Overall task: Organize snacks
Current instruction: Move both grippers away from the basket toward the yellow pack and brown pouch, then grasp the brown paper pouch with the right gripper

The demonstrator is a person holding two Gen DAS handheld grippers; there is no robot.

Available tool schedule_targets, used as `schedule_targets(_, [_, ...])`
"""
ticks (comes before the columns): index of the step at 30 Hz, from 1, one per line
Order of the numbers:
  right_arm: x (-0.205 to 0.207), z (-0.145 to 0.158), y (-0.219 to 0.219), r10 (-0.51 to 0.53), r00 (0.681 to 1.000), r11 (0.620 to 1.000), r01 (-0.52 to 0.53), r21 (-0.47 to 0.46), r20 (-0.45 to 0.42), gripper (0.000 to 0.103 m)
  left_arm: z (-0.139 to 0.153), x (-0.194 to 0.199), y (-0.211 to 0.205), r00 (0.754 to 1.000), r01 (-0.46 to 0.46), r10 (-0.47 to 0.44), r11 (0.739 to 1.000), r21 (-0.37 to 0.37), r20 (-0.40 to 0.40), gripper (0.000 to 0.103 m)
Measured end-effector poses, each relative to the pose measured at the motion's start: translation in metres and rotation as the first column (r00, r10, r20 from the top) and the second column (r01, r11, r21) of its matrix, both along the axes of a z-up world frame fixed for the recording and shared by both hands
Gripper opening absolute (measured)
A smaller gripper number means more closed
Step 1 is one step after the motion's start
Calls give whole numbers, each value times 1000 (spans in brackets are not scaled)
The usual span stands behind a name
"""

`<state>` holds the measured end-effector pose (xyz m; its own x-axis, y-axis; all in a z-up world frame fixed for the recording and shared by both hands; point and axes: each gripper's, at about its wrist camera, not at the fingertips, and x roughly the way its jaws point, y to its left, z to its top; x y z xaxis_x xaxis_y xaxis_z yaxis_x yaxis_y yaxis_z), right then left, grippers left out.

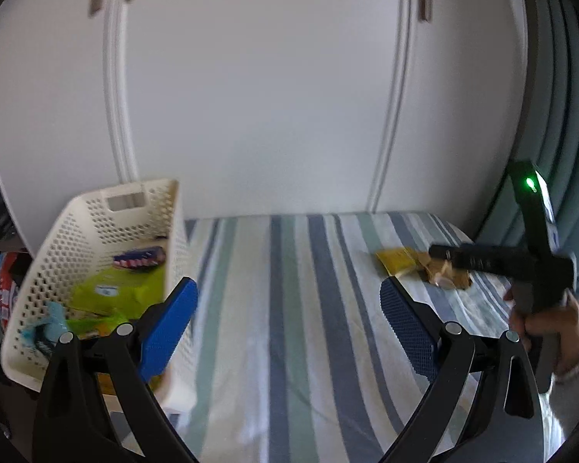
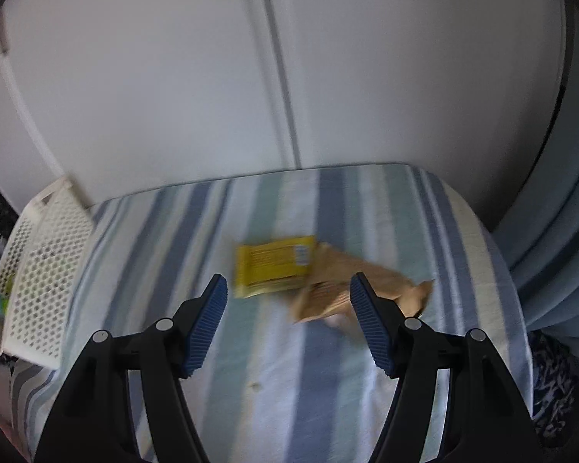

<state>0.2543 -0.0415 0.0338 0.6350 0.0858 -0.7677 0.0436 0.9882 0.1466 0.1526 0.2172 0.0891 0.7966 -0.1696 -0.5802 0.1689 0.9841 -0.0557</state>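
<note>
Sitting already in the white basket: green and blue packets. Still lying loose on the striped surface: a yellow packet touching a tan packet. Hovering near both, right gripper, jaws wide, empty; left gripper likewise. Blurring all labels; basket's bottom hiding.

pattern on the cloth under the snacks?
Striped cloth: blue, pale green and white bands. Clearest in the right wrist view.
</note>
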Motion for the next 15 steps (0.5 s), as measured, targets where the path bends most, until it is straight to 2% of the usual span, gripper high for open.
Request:
schedule_targets(6, [28,-16,-21,-9,999,999,7,-49,-41,66,-13,3,-16,999,40,-39,999,34,-34,97])
schedule_targets(9, [35,-27,-34,-24,998,1000,24,-1,-63,67,-17,2,-22,998,52,-50,997,58,-44,97])
schedule_targets(13, [34,-42,-50,-2,995,993,13,115,-95,67,-24,7,-22,997,55,-51,996,71,-63,97])
schedule_targets(15, [30,-42,-51,21,994,993,-8,122,-105,69,-25,10,-21,996,54,-49,996,71,-69,97])
